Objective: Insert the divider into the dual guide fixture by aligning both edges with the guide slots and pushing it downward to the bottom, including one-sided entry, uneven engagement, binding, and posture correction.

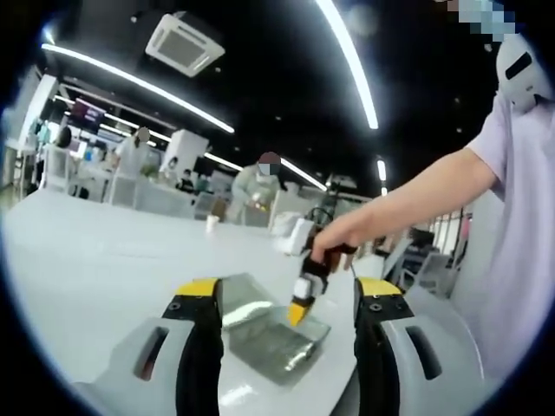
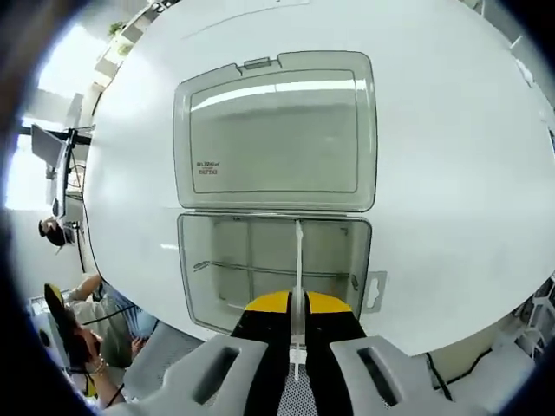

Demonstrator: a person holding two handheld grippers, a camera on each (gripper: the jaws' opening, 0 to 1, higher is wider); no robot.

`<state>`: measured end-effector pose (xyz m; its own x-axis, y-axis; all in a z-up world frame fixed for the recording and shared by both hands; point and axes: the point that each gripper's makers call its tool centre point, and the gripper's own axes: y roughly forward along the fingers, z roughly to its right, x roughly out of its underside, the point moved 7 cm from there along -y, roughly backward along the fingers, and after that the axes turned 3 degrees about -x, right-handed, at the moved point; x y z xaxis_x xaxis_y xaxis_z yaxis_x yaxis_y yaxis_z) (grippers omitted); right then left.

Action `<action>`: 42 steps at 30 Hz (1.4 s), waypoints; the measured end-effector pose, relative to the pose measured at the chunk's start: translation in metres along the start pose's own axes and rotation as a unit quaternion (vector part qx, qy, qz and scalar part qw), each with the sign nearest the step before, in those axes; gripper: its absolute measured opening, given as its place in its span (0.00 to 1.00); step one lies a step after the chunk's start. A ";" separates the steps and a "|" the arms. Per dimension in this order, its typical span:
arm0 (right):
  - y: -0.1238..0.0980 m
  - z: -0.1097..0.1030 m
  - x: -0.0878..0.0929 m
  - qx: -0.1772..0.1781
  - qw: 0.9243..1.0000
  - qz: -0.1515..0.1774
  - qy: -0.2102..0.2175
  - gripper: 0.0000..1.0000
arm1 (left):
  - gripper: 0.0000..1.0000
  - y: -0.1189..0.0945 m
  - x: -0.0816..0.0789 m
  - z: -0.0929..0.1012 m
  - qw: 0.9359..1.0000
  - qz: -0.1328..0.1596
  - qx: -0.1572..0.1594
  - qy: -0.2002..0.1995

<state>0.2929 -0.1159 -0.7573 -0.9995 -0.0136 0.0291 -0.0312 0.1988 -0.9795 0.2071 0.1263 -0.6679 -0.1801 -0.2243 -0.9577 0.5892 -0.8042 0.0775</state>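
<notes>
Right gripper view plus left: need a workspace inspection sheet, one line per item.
Surface: white table, bare around the box.
Job's things: clear compartment box, lid open flat; thin divider upright over the tray.
Clutter: white cup far back on the table.
Grippers: right gripper shut on the divider; left gripper open, apart from the box.
Cables: nothing seen on the table.
Surroundings: people seated behind; ceiling light strips.

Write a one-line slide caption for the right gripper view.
Right gripper shut on thin divider, held above the open clear box on the white table.
</notes>
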 end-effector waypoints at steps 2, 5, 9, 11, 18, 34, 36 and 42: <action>0.002 -0.003 0.002 0.002 1.000 0.000 0.001 0.00 | 0.59 0.000 -0.001 0.001 1.000 0.001 0.001 0.001; 0.005 -0.002 0.002 0.017 1.000 -0.004 -0.003 0.00 | 0.60 -0.002 -0.001 -0.001 1.000 0.000 0.000 0.005; 0.007 -0.005 0.002 0.021 1.000 -0.006 -0.005 0.00 | 0.60 -0.005 -0.002 -0.003 1.000 -0.001 -0.004 0.006; 0.009 -0.005 0.002 0.022 1.000 -0.007 -0.006 0.00 | 0.60 -0.006 -0.001 -0.005 1.000 -0.002 -0.007 0.007; 0.013 -0.003 0.002 0.028 1.000 -0.010 -0.005 0.00 | 0.60 -0.008 0.000 -0.005 1.000 -0.001 -0.014 0.004; 0.020 -0.004 0.002 0.036 0.999 -0.013 0.008 0.00 | 0.60 -0.004 0.003 -0.007 1.000 -0.004 -0.012 -0.002; 0.019 -0.003 0.001 0.038 0.999 -0.017 0.006 0.00 | 0.60 -0.004 0.004 -0.007 1.000 -0.006 -0.011 -0.002; 0.014 -0.004 0.003 0.034 0.999 -0.021 0.013 0.00 | 0.60 -0.002 0.004 -0.007 1.000 -0.007 -0.008 -0.003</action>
<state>0.2893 -0.1091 -0.7697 -0.9973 0.0047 0.0739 -0.0727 0.1313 -0.9887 0.2102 0.1307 -0.6740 -0.1926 -0.2160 -0.9572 0.5995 -0.7982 0.0595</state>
